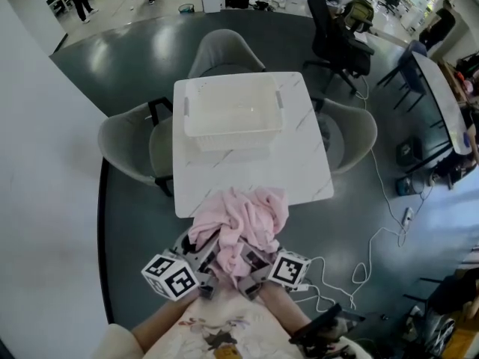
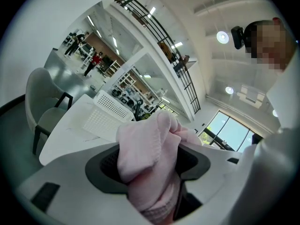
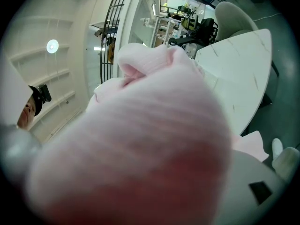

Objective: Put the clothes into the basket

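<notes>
At the near edge of the white table (image 1: 299,163), a pink garment (image 1: 243,219) hangs bunched between two grippers.
Left gripper (image 1: 206,256) is clenched on a fold of the cloth, which fills the gap between its jaws; right gripper (image 1: 258,264) grasps the other side, with cloth draped right over its camera. Farther back on the table stands the white basket (image 1: 232,137), well apart from the garment.

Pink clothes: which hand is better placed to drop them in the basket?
Neither clearly: the left gripper and right gripper both clamp the pink clothes, side by side before the basket. Probably both carry together.
</notes>
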{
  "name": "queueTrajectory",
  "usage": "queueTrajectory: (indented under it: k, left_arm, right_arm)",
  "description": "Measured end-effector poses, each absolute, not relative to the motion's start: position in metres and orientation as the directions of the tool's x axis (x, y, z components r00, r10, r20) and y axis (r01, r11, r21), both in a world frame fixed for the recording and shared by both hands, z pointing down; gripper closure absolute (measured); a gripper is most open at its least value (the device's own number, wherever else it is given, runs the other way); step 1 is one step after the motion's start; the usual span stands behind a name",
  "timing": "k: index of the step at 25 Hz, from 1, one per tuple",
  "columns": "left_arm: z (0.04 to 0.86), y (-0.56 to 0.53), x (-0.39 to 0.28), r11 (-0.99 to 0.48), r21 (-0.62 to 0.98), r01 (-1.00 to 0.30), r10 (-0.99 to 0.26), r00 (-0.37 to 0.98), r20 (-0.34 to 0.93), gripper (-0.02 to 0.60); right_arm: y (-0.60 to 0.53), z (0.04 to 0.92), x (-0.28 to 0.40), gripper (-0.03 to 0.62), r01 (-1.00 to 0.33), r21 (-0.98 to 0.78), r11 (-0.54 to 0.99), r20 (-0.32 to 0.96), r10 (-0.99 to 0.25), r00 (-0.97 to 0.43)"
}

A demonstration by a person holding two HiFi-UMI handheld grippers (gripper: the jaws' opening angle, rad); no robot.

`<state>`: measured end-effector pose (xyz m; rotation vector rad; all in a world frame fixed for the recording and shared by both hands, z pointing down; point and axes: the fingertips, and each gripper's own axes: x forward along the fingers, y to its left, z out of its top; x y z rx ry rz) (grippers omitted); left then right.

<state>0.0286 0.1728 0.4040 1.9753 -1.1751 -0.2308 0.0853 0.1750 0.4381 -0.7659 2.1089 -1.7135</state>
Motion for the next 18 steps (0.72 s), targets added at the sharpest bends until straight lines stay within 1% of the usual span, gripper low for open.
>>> queueTrajectory:
  k: [9, 18]
  left_arm:
    - [0.406, 0.127, 0.067, -0.243, 0.708, -0.663, -0.797, 0.553, 0.243, 0.293]
    - [0.424, 0.109, 0.099, -0.213, 0.709, -0.672, -0.789, 0.546, 0.28, 0.291]
  right_arm:
    - [0.129, 0.44, 0.123, 0.201, -0.192, -0.971, 0.14, 0.075, -0.586, -0.807]
    - [0.112, 0.46, 0.154, 0.201, -0.176, -0.979, 0.105, 0.085, -0.575, -0.814]
